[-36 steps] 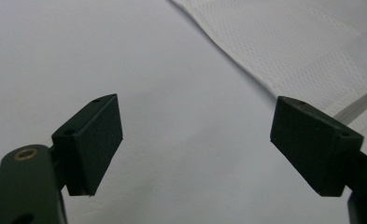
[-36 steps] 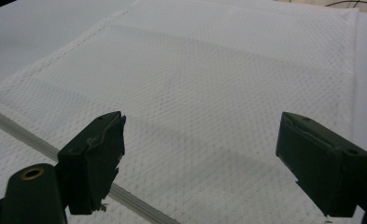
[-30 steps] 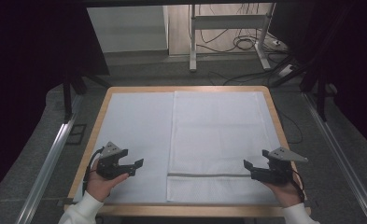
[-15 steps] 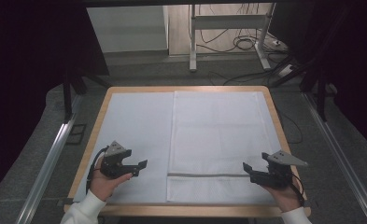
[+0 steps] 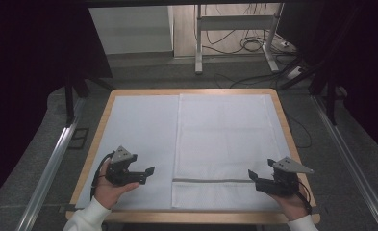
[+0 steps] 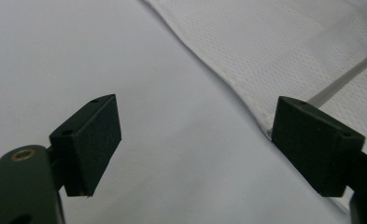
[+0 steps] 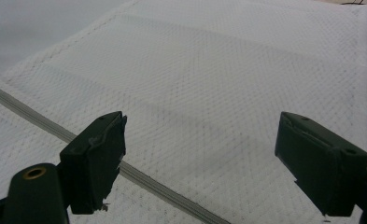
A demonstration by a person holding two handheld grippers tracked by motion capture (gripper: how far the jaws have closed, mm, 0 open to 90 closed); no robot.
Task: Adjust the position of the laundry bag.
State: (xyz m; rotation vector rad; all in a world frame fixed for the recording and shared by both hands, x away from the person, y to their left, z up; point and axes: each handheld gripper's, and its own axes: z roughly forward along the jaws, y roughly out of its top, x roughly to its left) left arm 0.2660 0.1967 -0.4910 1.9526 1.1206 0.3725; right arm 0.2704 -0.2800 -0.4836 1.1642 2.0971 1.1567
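A white mesh cloth [image 5: 225,134] lies flat on the right half of the table, with a grey stripe [image 5: 210,181] across its near end. My left gripper [image 5: 148,173] hovers over the bare sheet just left of the cloth's edge [image 6: 246,60]. Its jaws have just been opening and now stand wide, with nothing between them [image 6: 195,126]. My right gripper [image 5: 251,177] is at the cloth's near right corner and points left along the stripe [image 7: 41,123]. It is open over the mesh, and nothing is in its jaws [image 7: 202,135].
A pale sheet [image 5: 143,130] covers the tabletop inside a wooden rim [image 5: 100,125]. Metal rails [image 5: 52,163] run along both sides of the table. A desk frame and cables [image 5: 254,45] stand on the floor beyond the far edge.
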